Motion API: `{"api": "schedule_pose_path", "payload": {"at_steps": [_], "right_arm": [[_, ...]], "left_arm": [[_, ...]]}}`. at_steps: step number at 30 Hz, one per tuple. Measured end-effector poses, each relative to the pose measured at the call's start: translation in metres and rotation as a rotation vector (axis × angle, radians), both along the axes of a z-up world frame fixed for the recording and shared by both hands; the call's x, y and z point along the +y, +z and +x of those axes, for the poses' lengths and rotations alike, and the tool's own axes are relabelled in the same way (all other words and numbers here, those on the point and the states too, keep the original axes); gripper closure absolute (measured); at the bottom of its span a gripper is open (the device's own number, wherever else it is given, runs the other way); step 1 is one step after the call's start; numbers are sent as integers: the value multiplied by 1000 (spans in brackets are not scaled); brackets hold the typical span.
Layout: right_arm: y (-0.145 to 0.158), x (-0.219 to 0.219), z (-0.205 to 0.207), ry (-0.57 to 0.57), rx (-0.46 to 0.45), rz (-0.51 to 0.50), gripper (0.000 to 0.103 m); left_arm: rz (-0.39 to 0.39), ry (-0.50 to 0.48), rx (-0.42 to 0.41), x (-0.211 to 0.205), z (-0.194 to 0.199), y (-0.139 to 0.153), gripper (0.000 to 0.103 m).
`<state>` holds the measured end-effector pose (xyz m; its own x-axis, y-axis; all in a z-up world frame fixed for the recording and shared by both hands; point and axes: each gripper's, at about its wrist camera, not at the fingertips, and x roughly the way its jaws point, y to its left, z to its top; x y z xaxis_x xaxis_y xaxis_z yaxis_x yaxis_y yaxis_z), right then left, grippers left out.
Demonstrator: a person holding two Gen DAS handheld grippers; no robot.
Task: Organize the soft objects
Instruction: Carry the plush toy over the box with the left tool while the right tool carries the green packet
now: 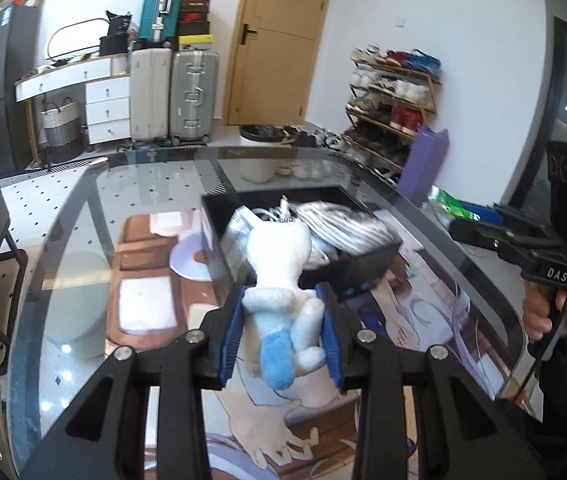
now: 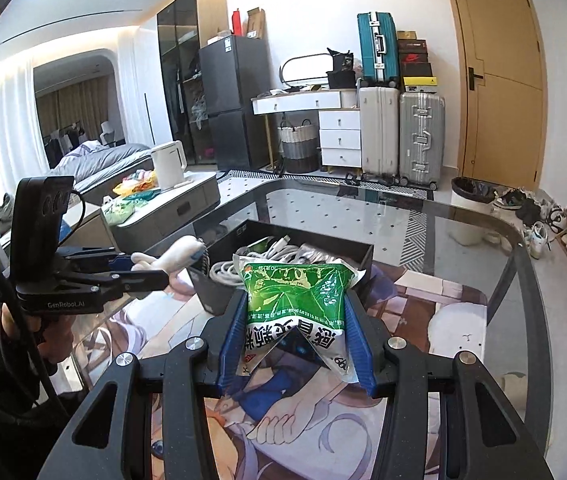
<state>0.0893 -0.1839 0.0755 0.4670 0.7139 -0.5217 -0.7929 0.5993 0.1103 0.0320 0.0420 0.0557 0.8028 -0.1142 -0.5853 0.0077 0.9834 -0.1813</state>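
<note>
Left wrist view first: our left gripper (image 1: pixel 283 320) has its blue pads pinching a white plush toy (image 1: pixel 283 276) with a blue tail, limp and squashed at the waist, raised above the table. On the right wrist camera, our right gripper (image 2: pixel 295 336) is clamped on a green-and-white soft packet (image 2: pixel 297 300), crumpled where the pads bite. Just beyond both lies the black tray (image 1: pixel 367 264) on the glass table (image 2: pixel 463 240), already holding white cables and wrappers. We judge this the carrying step; next we need to bring each item over its place and release gently.
</note>
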Motion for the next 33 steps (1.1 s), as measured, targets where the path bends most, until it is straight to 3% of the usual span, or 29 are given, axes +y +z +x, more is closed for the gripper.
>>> {"api": "schedule_pose_path", "payload": {"at_steps": [16,33], "right_arm": [[17,27,25,-33,-26,-3,56],[-11,83,70,-8,17,-92,56]], "left_arm": [[13,46,-30,15,36,11,69],[37,26,10,5,96,-9,69]]}}
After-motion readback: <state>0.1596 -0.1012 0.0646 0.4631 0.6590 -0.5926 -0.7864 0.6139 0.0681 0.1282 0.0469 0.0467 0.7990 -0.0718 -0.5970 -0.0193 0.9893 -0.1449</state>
